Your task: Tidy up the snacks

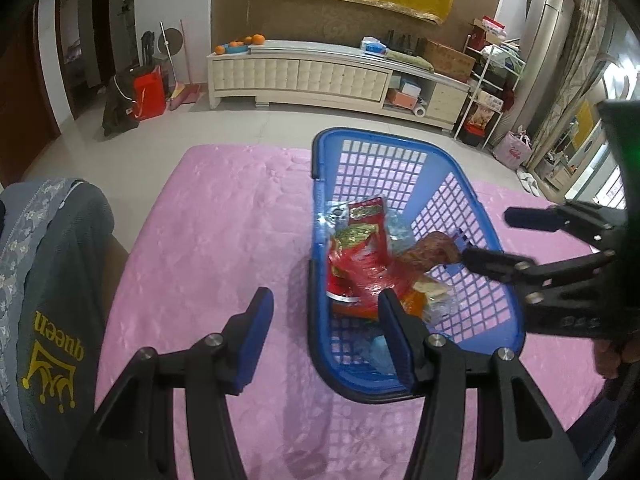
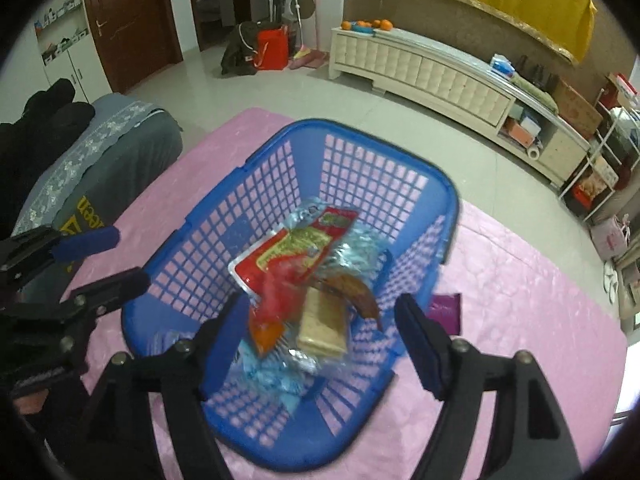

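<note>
Sitting on a pink cloth point(image 1: 224, 216), the blue basket point(image 1: 400, 148) holds the snacks: red packets point(image 1: 360, 256) stacked near the middle, a brown snack point(image 2: 356, 290) beside them twd the right wall, a beige bar in clear wrap point(image 2: 323, 326) just below that, an orange pack point(image 2: 265, 332) next to the bar, and crinkly blue-ish wrappers point(image 2: 276, 380) at the near end. One purple packet point(image 2: 446, 312) lies on the cloth outside the basket, just off its right wall. Right gripper point(image 2: 320, 340) hangs over the near end of the basket, jaws spread wide, nothing btwn the pads; the snacks show in the gap below it. From the left cam its lower finger tip sits right at the brown snack; contact can't be told. Left gripper point(image 1: 324, 336) is half open and empty, left finger over bare cloth, right finger over the basket's near-left wall. A grey cushion w/ yellow "queen" print point(image 1: 56, 300) sits at the cloth's left edge. White cabinet point(image 1: 304, 76) along the far wall, oranges point(image 1: 240, 43) on top.
</note>
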`<action>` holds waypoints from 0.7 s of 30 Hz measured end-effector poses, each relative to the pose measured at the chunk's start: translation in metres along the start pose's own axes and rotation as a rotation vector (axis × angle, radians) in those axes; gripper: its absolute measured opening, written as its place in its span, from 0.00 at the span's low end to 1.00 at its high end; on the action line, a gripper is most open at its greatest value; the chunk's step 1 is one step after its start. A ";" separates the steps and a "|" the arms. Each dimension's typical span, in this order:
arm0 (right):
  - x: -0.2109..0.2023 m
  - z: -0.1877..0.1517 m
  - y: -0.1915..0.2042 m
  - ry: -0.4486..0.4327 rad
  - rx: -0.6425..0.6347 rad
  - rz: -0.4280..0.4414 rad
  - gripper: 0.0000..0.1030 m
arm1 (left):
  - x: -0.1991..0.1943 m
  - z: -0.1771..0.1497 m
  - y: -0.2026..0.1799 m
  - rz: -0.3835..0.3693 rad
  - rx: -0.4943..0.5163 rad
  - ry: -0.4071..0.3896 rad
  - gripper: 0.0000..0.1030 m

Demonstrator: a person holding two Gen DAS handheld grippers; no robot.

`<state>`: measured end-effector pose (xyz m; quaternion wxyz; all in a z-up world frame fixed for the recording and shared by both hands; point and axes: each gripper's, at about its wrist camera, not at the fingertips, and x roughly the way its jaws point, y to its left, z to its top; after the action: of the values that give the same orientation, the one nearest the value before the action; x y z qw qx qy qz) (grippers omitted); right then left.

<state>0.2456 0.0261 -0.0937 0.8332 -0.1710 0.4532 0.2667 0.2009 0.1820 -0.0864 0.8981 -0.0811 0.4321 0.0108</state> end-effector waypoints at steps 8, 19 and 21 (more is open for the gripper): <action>-0.033 -0.010 -0.031 -0.031 0.067 -0.028 0.77 | -0.011 0.014 -0.032 -0.016 0.059 -0.024 0.50; -0.055 -0.018 -0.077 -0.049 0.134 -0.055 0.78 | -0.008 0.041 -0.068 -0.041 0.132 0.001 0.77; -0.056 -0.018 -0.087 -0.042 0.154 -0.063 0.81 | 0.000 0.047 -0.069 -0.038 0.132 0.030 0.84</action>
<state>0.2612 -0.0693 -0.0517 0.8612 -0.1151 0.4491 0.2083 0.2437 0.1209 -0.0482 0.8950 -0.0301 0.4436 -0.0359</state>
